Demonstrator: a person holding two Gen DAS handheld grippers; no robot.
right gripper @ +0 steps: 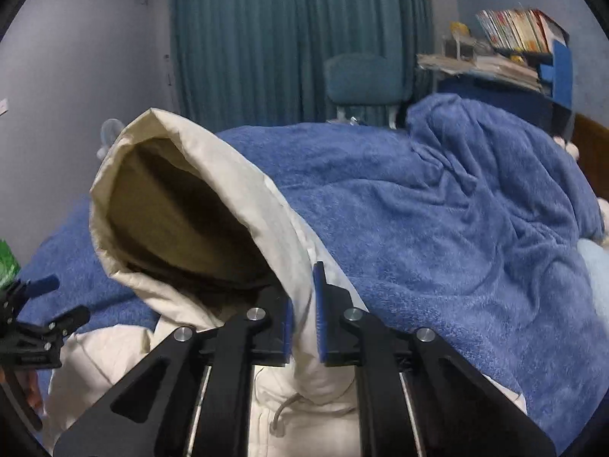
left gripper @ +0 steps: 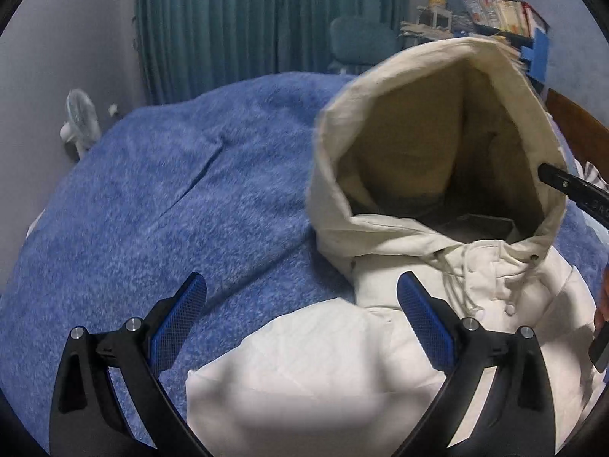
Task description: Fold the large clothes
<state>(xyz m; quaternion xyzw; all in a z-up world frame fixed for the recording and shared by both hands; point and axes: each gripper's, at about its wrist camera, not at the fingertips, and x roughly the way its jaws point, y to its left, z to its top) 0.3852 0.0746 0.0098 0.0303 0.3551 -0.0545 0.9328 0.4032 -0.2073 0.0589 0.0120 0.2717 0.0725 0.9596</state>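
A cream hooded jacket [left gripper: 304, 361] lies front up on a blue blanket [left gripper: 171, 171]. Its hood [left gripper: 418, 133] is lifted and gapes, showing a tan lining. My left gripper [left gripper: 300, 304] hovers open over the jacket's shoulder, and nothing sits between its blue pads [left gripper: 179, 323]. In the right wrist view, my right gripper [right gripper: 302, 316] is shut on the hood's [right gripper: 243, 175] rim near the collar, above a drawstring [right gripper: 279, 415]. The right gripper [left gripper: 542, 171] shows at the hood's right edge in the left wrist view. The left gripper [right gripper: 62, 299] shows at the far left in the right wrist view.
The blanket [right gripper: 437, 228] covers the bed and bunches into a heap [right gripper: 495, 144] at the back right. Behind the bed are a teal curtain [left gripper: 247, 19], a blue chair [left gripper: 361, 42] and a cluttered bookshelf [left gripper: 495, 11]. A white fan [left gripper: 80, 118] stands at the left, and a wooden headboard [left gripper: 578, 122] at the right.
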